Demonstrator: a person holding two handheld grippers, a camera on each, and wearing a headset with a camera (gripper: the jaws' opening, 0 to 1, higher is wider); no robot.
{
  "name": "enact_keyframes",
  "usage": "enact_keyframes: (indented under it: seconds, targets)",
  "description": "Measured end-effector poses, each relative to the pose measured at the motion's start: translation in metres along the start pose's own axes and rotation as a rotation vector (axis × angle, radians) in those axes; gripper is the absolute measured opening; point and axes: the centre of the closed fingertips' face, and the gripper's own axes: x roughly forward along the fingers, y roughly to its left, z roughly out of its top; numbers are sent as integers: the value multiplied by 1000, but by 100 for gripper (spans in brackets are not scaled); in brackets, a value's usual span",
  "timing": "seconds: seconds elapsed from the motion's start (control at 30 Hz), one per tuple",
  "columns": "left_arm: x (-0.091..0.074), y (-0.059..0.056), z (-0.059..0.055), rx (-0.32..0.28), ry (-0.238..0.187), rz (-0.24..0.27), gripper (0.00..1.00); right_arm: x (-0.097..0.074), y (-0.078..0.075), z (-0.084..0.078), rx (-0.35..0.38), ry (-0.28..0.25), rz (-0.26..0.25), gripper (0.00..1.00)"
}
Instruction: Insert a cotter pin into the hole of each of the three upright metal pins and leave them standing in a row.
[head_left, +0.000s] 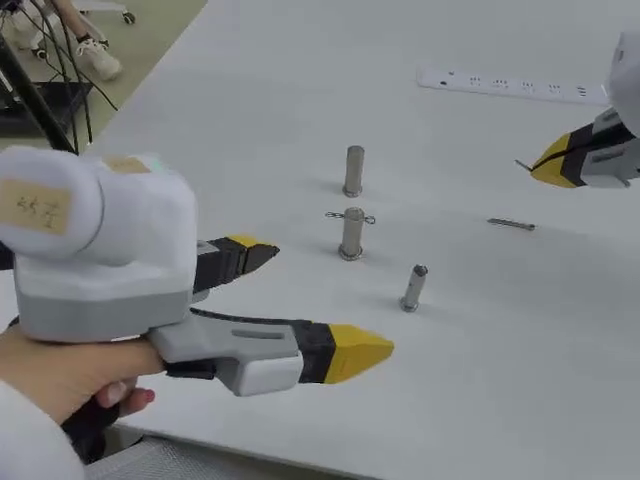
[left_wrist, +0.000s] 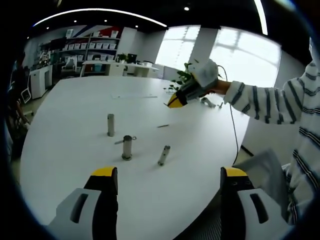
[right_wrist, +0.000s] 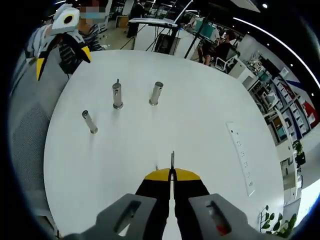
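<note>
About a third of the job was done. Nearest, the left gripper (head_left: 318, 298) was held with its jaws spread wide and nothing between them. Straight ahead of its tips stood the near metal pin (head_left: 414, 287), its hole empty and the pin seemingly leaning (the lens may have exaggerated that), so it would probably want righting before the row counts as standing. Beyond it, ahead of the left gripper and slightly to its left, the middle metal pin (head_left: 351, 232) stood upright with a fitted cotter pin (head_left: 350, 215) through its hole, ends showing on both sides. Farther along the same line, the far metal pin (head_left: 354, 170) stood upright and bare. That left two insertions to make.

A spare cotter pin (head_left: 511, 224) lay flat on the table (head_left: 250, 100), between the row and the right gripper and well apart from the left one. The right gripper (head_left: 540, 165) hung above the table, well off to the right of the row, jaws closed on a held cotter pin (right_wrist: 172, 159) whose tip poked out ahead of them; all three metal pins lay ahead of it and to its left, none near its tips
</note>
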Motion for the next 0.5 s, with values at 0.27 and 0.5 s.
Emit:
enact_keyframes:
  seconds: [0.27,0.5]
  targets:
    - [9,7,13,5,-33,13,81,-35,21,23,-16,-123,-124,0]
    - [20,8,28,30,-27,-9,79,-59,48,30,-8,-186,-228,0]
